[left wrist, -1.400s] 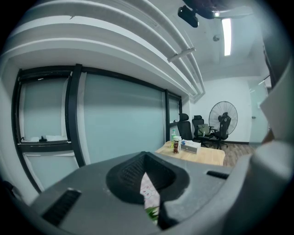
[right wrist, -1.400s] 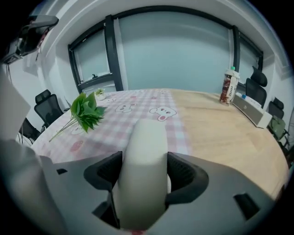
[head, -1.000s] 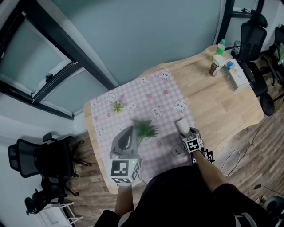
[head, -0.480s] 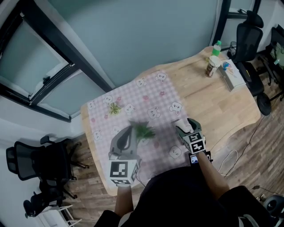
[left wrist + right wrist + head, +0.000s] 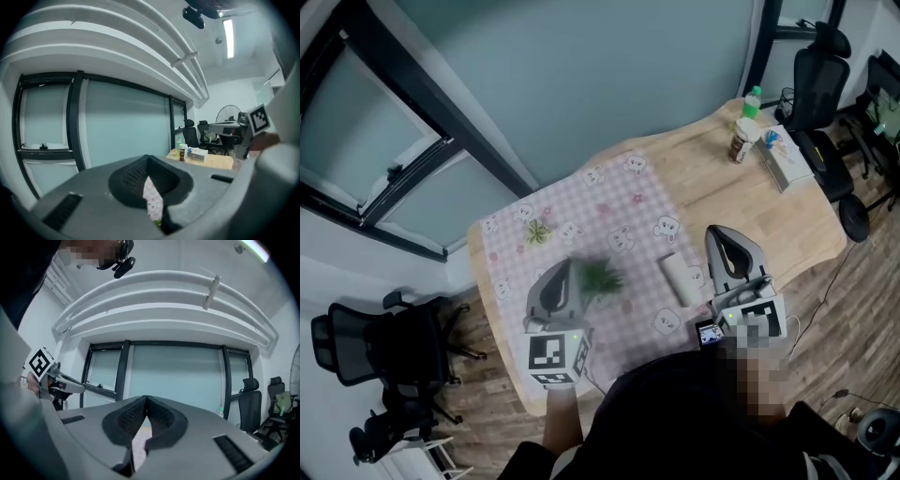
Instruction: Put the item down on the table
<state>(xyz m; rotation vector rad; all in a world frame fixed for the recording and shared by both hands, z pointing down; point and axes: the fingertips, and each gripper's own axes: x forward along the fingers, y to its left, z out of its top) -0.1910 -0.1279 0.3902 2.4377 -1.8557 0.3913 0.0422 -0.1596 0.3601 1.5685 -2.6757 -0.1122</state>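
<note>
No readable text anywhere. Bottle (image 5: pixel 739 142) label too small. Left gripper (image 5: pixel 567 268) and right gripper (image 5: pixel 716 232) cubes: only black-white square marker patterns.

The right gripper (image 5: pixel 146 403) has just closed its jaws, and the dark pads now meet with nothing between them. Behind them stands a glass wall (image 5: pixel 178 376) with dark frames. A black office chair (image 5: pixel 248 404) is at the right side and the left gripper (image 5: pixel 75 386) at the left side.

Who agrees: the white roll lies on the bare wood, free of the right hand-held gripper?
Not on bare wood: the roll lies on the pink cloth, as the head view shows. It is free of the right hand-held gripper.
</note>
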